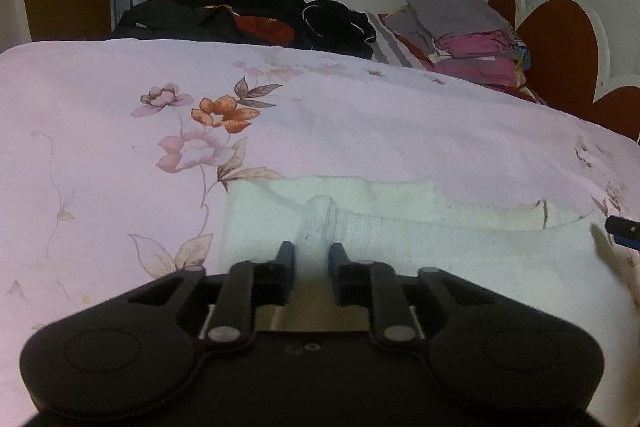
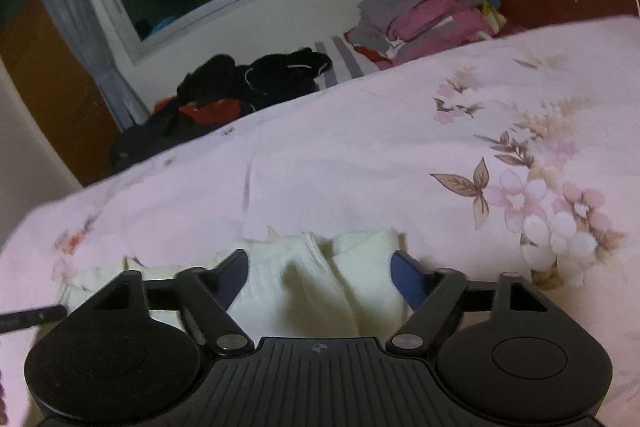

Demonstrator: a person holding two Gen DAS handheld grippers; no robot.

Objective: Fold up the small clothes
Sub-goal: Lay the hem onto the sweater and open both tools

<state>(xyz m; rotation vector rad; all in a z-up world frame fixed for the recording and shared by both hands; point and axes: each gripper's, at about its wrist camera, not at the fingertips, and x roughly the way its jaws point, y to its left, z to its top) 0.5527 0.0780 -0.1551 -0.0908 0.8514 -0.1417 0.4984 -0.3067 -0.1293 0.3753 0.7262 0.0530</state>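
A small white garment lies flat on the pink floral bedspread, close under both grippers. In the left wrist view my left gripper is shut on a raised ridge of the white cloth, which is pinched between its two fingers. In the right wrist view the same garment lies bunched in soft folds between the spread fingers of my right gripper, which is open; its pads stand at the cloth's sides without squeezing it. The right gripper's tip shows at the garment's right end.
A heap of dark clothes lies at the bed's far side under the window. A stack of folded grey and pink clothes sits at the far right by the brown headboard. The bedspread stretches wide beyond the garment.
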